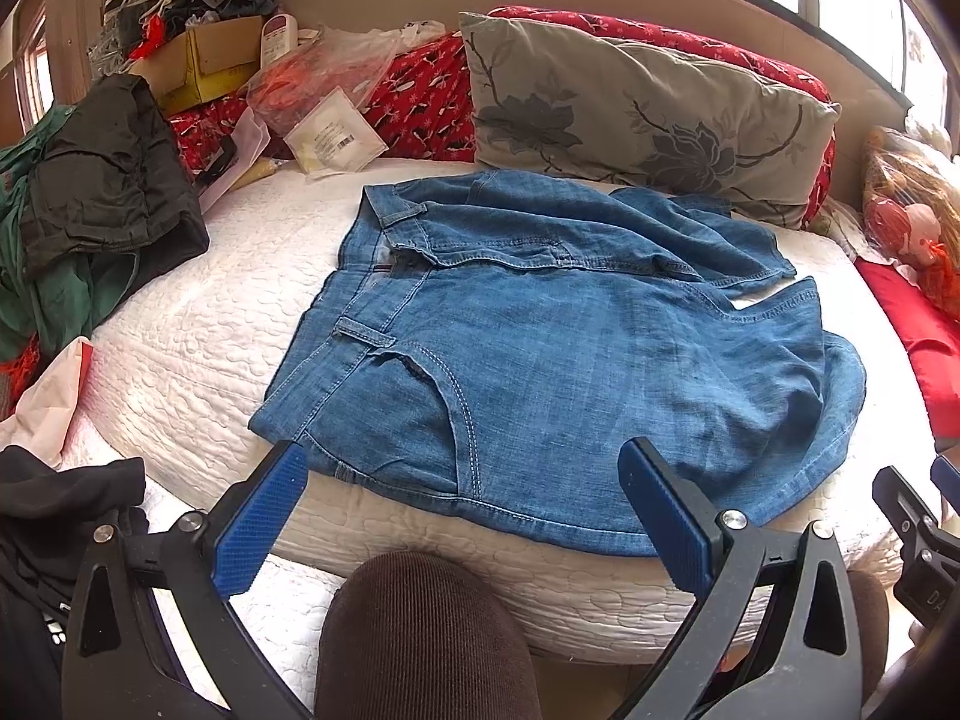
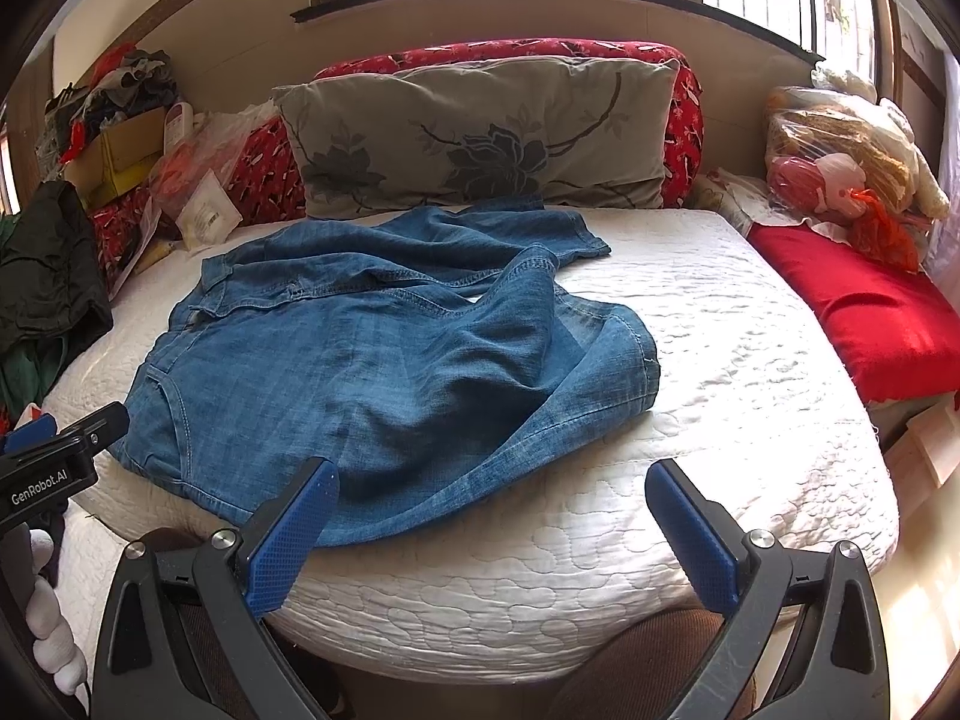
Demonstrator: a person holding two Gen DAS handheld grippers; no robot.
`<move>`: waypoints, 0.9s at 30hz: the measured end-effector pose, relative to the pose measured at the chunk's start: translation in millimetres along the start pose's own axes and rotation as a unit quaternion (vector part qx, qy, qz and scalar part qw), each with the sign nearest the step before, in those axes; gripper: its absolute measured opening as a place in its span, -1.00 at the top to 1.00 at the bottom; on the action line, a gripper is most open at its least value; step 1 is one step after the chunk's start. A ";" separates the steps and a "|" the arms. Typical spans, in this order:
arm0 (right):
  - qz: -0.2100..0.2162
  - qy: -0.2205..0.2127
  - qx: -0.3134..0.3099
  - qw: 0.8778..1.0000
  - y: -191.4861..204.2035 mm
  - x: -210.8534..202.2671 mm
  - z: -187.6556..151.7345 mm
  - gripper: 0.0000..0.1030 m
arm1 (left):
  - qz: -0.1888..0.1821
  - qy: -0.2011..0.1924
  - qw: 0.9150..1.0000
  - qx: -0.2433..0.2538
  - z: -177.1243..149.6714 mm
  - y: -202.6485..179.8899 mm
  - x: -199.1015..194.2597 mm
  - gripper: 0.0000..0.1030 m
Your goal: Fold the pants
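Note:
Blue denim pants (image 1: 540, 348) lie loosely folded and rumpled on the white quilted bed (image 1: 198, 324), waistband to the left, legs bunched to the right. They also show in the right wrist view (image 2: 372, 360). My left gripper (image 1: 462, 462) is open and empty, held just before the pants' near edge. My right gripper (image 2: 492, 480) is open and empty, at the near right edge of the pants over the bed (image 2: 720, 420). The left gripper's body shows at the left of the right wrist view (image 2: 60, 456).
A grey floral pillow (image 2: 480, 138) leans on a red patterned cushion (image 2: 498, 51) at the back. Dark clothes (image 1: 102, 180), a cardboard box (image 1: 198, 66) and bags crowd the left. A red cloth (image 2: 864, 318) and bagged items (image 2: 840, 162) lie right. My brown-trousered knee (image 1: 420, 630) is below.

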State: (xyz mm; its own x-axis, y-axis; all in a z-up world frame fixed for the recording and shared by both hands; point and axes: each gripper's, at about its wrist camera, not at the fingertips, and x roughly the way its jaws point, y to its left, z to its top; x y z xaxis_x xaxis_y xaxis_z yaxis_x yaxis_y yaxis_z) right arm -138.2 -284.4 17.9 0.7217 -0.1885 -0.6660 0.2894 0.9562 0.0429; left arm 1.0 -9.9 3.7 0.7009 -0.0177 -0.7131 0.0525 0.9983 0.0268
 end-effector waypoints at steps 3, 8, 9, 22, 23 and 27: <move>0.001 0.002 -0.001 1.000 0.2 0.9 0.1 -0.99 | -0.001 0.001 1.000 0.001 1.4 -0.7 0.2 -1.00; 0.000 0.005 -0.003 1.000 1.0 1.7 0.2 -0.99 | -0.001 0.004 1.000 0.002 1.4 -0.8 2.0 -1.00; 0.000 0.005 -0.003 1.000 1.2 1.6 0.1 -0.99 | 0.000 0.005 1.000 0.002 1.2 -1.0 2.3 -1.00; 0.001 0.008 0.000 1.000 -0.8 3.3 -0.8 -0.99 | 0.004 0.016 1.000 0.009 3.3 -4.3 7.2 -1.00; 0.001 0.008 0.000 1.000 -1.1 3.5 -0.8 -0.99 | 0.004 0.017 1.000 0.009 3.5 -4.4 7.6 -1.00; 0.000 0.008 -0.001 1.000 -0.6 4.0 -0.8 -0.99 | 0.005 0.020 1.000 0.009 4.9 -6.3 9.9 -1.00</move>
State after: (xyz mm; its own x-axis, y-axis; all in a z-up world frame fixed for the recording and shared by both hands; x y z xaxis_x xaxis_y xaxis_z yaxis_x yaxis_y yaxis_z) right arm -136.1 -285.5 14.6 0.7110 -0.1850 -0.6784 0.2882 0.9567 0.0412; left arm 11.0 -16.6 -0.1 0.6726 -0.0045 -0.7400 0.0583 0.9972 0.0470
